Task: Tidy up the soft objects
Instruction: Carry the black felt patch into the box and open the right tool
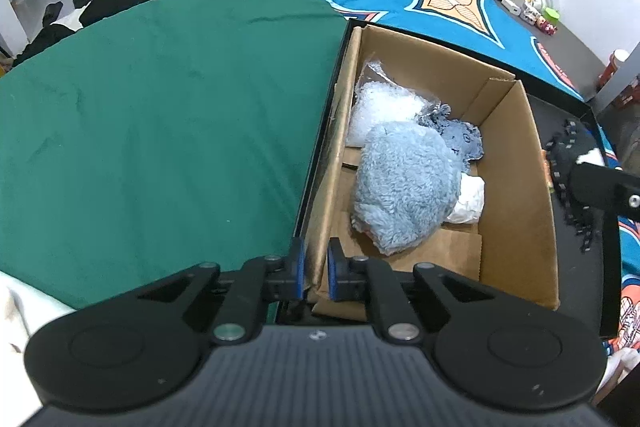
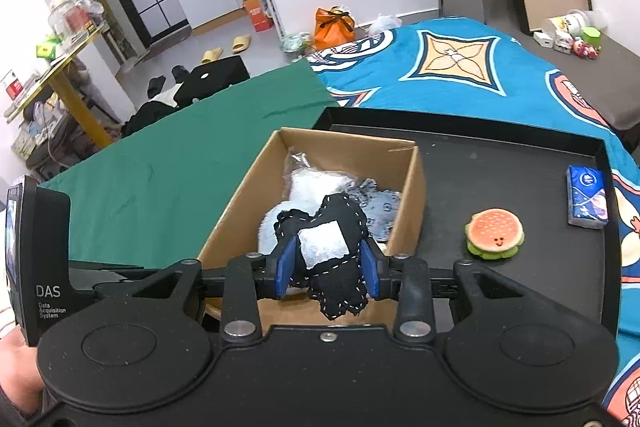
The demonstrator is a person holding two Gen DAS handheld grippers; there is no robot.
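**Right gripper holding black plush over box; left clamped on box wall**

Right gripper: blue pads pressed into both sides of a black plush. Plush is dark fabric, white dashed stitching along the edges, white square patch on the front, limp and bunched. It hangs above the near end of the cardboard box.

Left gripper: jaws narrow, pinching the box's near-left wall between the pads.

Inside the box, near to far: fluffy light-blue plush, white crumpled item touching its right side, blue-grey knitted cloth behind, clear bag of white filling at the far end.

Box sits in the left part of a black tray. On the tray right of the box: burger-shaped plush, smiley face on it; further right, against the tray rim, a blue tissue pack.

Tray rests on a bed: green sheet on the left, blue patterned blanket on the right and beyond.

Room beyond: orange bag on the floor past the bed end, yellow slippers, orange carton, white cabinets, black-framed glass door. Small toys and containers on a dark ledge far right.
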